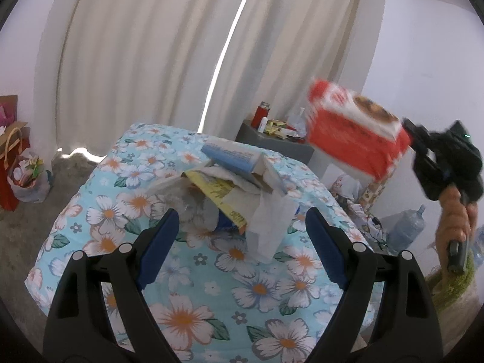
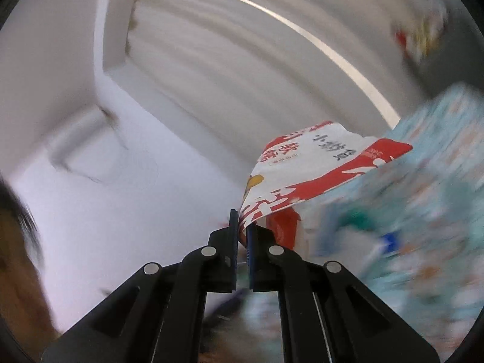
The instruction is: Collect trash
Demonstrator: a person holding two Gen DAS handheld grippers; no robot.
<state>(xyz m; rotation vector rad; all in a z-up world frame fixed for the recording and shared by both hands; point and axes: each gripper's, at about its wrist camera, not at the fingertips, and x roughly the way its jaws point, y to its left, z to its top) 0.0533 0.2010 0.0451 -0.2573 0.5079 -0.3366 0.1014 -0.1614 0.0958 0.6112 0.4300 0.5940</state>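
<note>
A pile of trash [image 1: 230, 187] lies on a bed with a blue flowered cover [image 1: 211, 287]: a blue and white carton, a yellow wrapper, crumpled white paper and clear plastic. My left gripper [image 1: 242, 242] hovers open just in front of the pile, with nothing between its fingers. At the right, my right gripper [image 1: 408, 133] holds a red and white food box [image 1: 357, 130] up in the air, blurred. In the right wrist view that gripper [image 2: 242, 227] is shut on a flap of the red and white box [image 2: 317, 163].
A grey side table [image 1: 272, 142] behind the bed carries a red flask [image 1: 262, 115] and small items. Bags [image 1: 21, 169] stand on the floor at the left. A large water bottle [image 1: 405, 230] sits at the right by the wall. White curtains [image 1: 151, 60] hang behind.
</note>
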